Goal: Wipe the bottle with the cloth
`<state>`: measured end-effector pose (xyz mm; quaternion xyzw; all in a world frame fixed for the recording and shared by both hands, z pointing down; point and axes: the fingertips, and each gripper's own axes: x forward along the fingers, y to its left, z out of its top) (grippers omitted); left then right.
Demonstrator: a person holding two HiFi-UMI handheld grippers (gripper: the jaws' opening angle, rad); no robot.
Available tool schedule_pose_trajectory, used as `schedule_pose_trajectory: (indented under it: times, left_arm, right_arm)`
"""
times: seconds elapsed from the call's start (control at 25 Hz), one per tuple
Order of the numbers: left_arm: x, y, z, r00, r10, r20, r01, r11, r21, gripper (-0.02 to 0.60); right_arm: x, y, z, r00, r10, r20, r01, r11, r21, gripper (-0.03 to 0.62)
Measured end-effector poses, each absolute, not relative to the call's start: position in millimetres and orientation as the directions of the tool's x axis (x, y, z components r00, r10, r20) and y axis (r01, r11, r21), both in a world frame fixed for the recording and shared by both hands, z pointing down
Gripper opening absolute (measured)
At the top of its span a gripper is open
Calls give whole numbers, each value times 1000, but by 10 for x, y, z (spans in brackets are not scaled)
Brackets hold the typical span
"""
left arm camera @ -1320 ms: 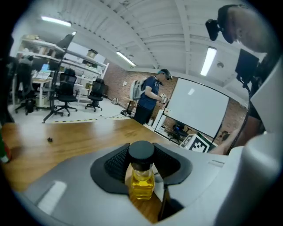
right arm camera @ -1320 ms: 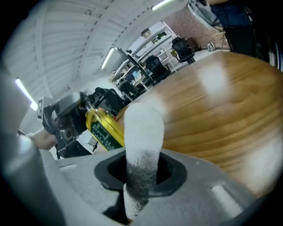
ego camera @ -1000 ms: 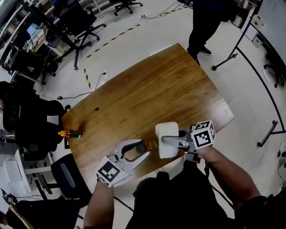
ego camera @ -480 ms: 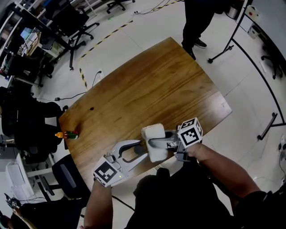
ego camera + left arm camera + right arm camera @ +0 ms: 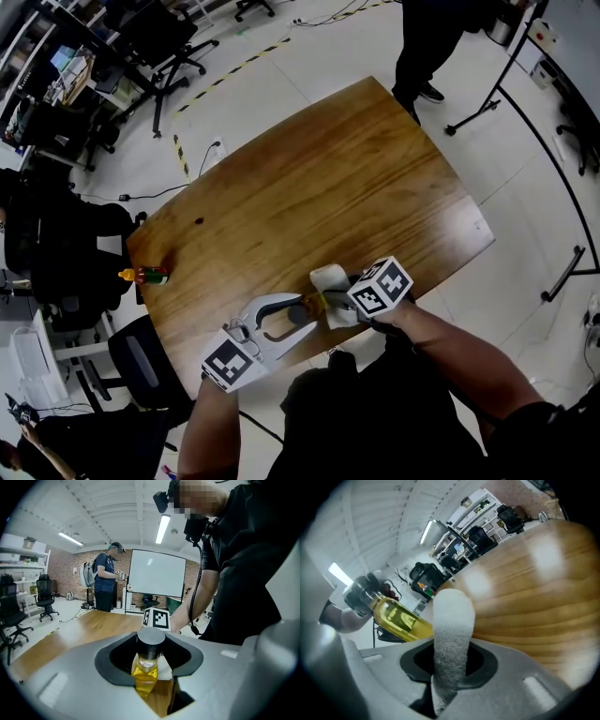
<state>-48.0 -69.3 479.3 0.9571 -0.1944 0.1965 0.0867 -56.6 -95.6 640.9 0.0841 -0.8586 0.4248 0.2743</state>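
Observation:
A small bottle of yellow liquid with a dark cap is held over the near edge of the wooden table. My left gripper is shut on it near the neck, as the left gripper view shows. My right gripper is shut on a folded white cloth, which sticks up out of its jaws. The cloth lies against the bottle's yellow body, just right of the left gripper. The bottle's lower end is hidden behind the cloth.
A small orange-and-green bottle lies at the table's left edge. A person stands at the far side. Office chairs and desks crowd the left, and a stand's legs reach in from the right.
My right gripper has carried the cloth leftward, from clear of the bottle to up against it. The left gripper has kept the bottle almost in place.

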Motion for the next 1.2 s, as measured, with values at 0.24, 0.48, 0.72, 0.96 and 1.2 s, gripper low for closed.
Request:
schedule_pose_trajectory:
  times: [0.24,0.48,0.72,0.96,1.2]
  left_arm:
    - [-479,-727,4875,816,-396,420,-468,-880,80,185]
    - [-511,-805,4798,694,-639,332,-704,-697,132,306]
    - [-739,-861,4894,362,-860,359,-932,-328,156,287]
    - [-713,-865,4901,225,-882,415,-973,-180,145,188]
    - [-631,-848,4898,425,-809,405,-902,-419,108,181]
  right_arm:
    - [-450,-1007,6308,-813,14,582,-437,646,-626,74]
    - [-66,-1161,5819,-863,-107,494,-446,622,-644,74]
    - [146,-1202,5651,-872,-166,460,-458,607,-649,74]
    - [102,-1113,5584,-881,-131,454,-426,636,-644,74]
    - [78,-977,5506,-896,-63,439,-364,669,-648,74]
